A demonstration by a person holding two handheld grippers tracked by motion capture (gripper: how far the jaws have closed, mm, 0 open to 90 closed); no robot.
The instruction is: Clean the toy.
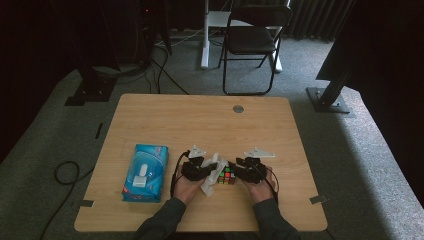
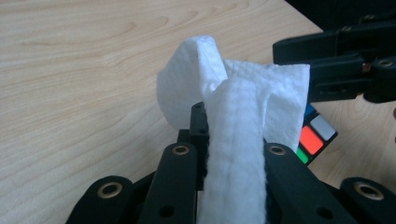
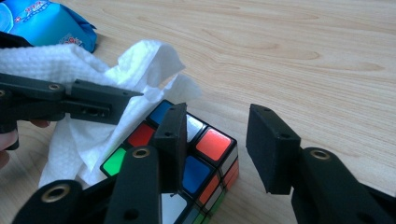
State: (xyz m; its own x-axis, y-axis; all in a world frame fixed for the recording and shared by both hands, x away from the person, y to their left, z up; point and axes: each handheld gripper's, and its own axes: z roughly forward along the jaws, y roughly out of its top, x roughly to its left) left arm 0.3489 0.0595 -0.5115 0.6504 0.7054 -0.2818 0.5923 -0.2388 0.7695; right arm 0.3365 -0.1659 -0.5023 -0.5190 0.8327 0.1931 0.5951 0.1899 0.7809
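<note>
Left gripper view: fingers (image 2: 275, 158) clamp white tissue (image 2: 243, 93); right fingers (image 3: 271, 149) apart over cube (image 3: 205, 158)

Cube (image 3: 187, 163): black body, stickers red, blue, green, white, orange. Tissue (image 2: 243, 107): white, embossed dot pattern. Pack (image 1: 145, 172): bright blue with white flap. Counter (image 1: 200, 120): light wood grain. Fingers (image 3: 275, 149): matte black.
</note>
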